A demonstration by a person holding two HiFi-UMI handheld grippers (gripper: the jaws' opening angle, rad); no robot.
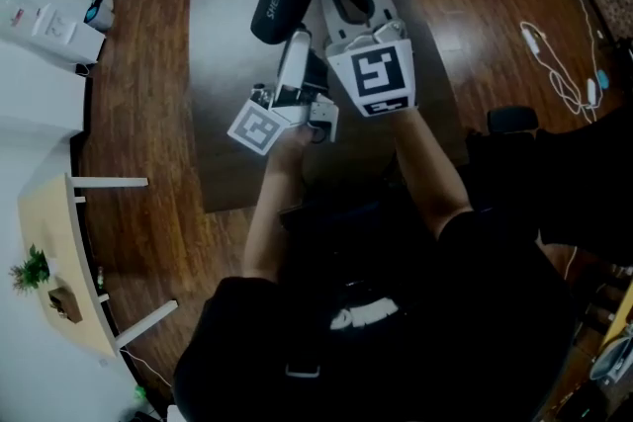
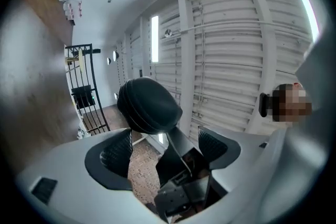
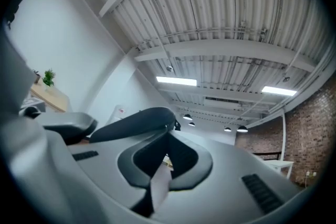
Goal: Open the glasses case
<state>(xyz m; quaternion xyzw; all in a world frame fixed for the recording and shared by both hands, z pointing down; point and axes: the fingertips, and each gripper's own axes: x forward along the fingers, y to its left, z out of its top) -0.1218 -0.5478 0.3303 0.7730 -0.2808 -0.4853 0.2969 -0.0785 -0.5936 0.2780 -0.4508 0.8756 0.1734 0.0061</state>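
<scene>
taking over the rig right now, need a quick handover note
Grippers: left gripper open, empty, with the glasses case just past its pads; right gripper shut on a thin pale strip, apparently the case's flap, holding the case in the air over the dark table.
Done: case picked up.
Left: can't tell if it's open yet; probably regrip the body with the left gripper and pull apart.
</scene>
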